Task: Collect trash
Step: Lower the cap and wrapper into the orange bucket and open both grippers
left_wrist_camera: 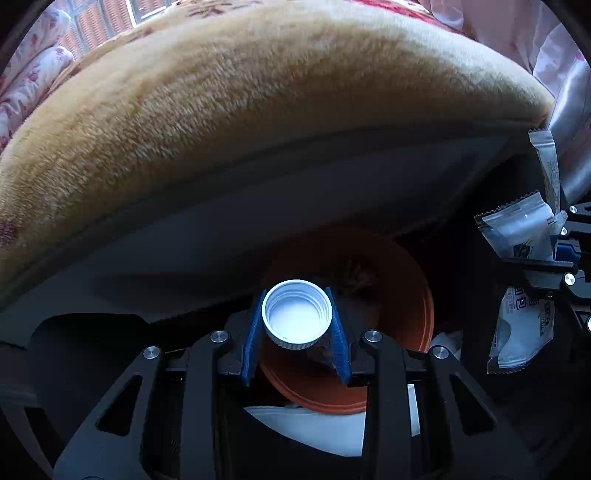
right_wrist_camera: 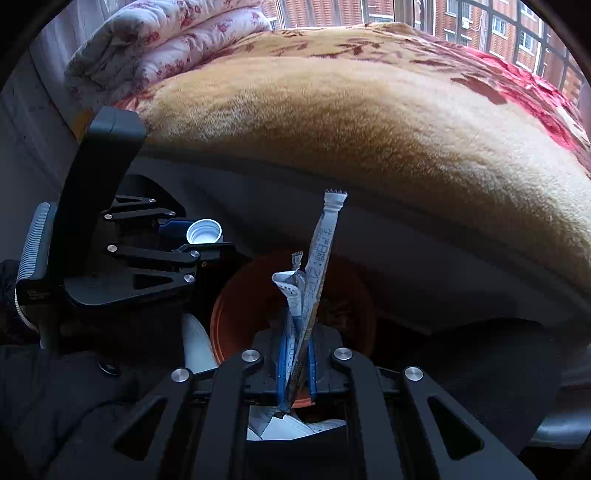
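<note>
While both hands hang beside the bed [left_wrist_camera: 258,110], the orange bin [left_wrist_camera: 413,295] lies straight below. The left tongs [left_wrist_camera: 297,332] pinch a white bottle cap [left_wrist_camera: 297,314] above its rim; the right tongs [right_wrist_camera: 295,354] pinch 1 upright wrapper [right_wrist_camera: 321,258], seemingly nearer its centre.

Daylight from the window [right_wrist_camera: 424,14] falls across the blanket [right_wrist_camera: 369,122], leaving it bright, while the space below the bed edge lies in deep shadow. The white cap [left_wrist_camera: 297,319] glares against the gloom. Fisheye lenses bow the bed and blacken the corners. The floor is too dark to read, perhaps underexposed.
</note>
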